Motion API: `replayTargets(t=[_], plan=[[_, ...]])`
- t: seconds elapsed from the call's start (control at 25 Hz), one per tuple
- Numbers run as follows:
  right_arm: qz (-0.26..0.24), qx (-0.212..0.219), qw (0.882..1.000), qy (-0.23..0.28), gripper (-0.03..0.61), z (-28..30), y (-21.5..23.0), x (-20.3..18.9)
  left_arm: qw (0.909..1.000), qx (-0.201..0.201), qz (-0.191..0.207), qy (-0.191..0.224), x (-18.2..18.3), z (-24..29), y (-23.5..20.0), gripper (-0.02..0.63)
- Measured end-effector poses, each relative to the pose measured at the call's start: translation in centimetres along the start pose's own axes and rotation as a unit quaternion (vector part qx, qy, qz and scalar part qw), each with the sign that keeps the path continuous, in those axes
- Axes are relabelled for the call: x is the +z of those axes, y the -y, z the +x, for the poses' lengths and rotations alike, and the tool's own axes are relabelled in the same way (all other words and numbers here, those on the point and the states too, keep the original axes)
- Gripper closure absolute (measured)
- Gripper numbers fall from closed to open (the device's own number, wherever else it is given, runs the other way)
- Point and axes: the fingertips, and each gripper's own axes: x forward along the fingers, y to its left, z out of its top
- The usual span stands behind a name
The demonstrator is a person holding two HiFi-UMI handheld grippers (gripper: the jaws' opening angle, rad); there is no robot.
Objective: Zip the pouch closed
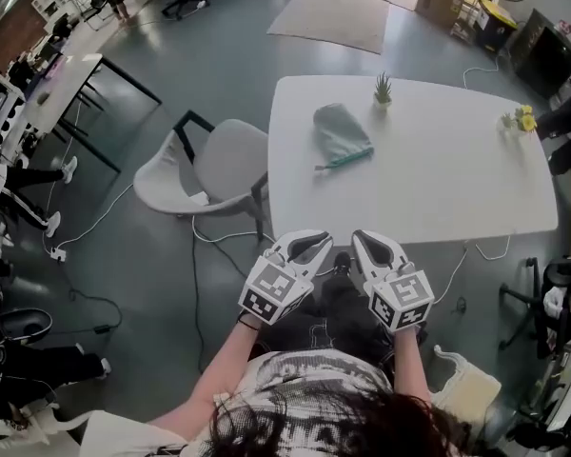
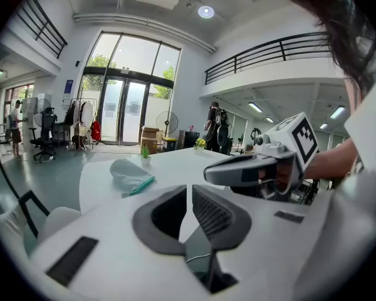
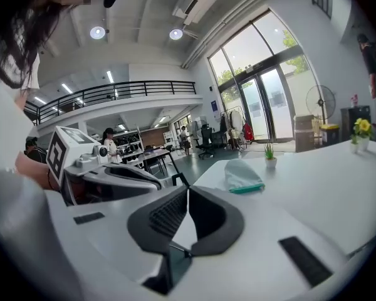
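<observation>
A tall hall with grey floor (image 1: pixel 219 55) holds a white table (image 1: pixel 438 188). Only the head view shows the chair (image 1: pixel 219 165) at the table's 9 o'clock and the rug (image 1: pixel 331 15) at 12; only the gripper views show the glass doors (image 2: pixel 122 108) and balcony rail (image 3: pixel 113 91).

The pouch (image 1: pixel 341 133) lies on the table's far left part, at 12 o'clock from both grippers and well apart.

The left gripper (image 2: pixel 187 190) has its jaws a narrow slit apart and empty; the right gripper (image 3: pixel 188 192) has its tips together and empty.
</observation>
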Motion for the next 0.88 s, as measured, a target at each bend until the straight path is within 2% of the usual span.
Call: replayTargets(t=[0.48, 0.88], plan=[[-0.029, -0.025, 0.999, 0.008, 0.578, -1.8, -2.4, -0.4, 0.9991, -0.033, 0.026, 0.01, -0.2, -1.9, 2.4, 0.601], [-0.033, -0.03, 0.999, 0.009, 0.58, -1.6, -2.8, -0.7, 0.9986, -0.04, 0.034, 0.009, -0.2, -2.3, 2.5, 0.601]])
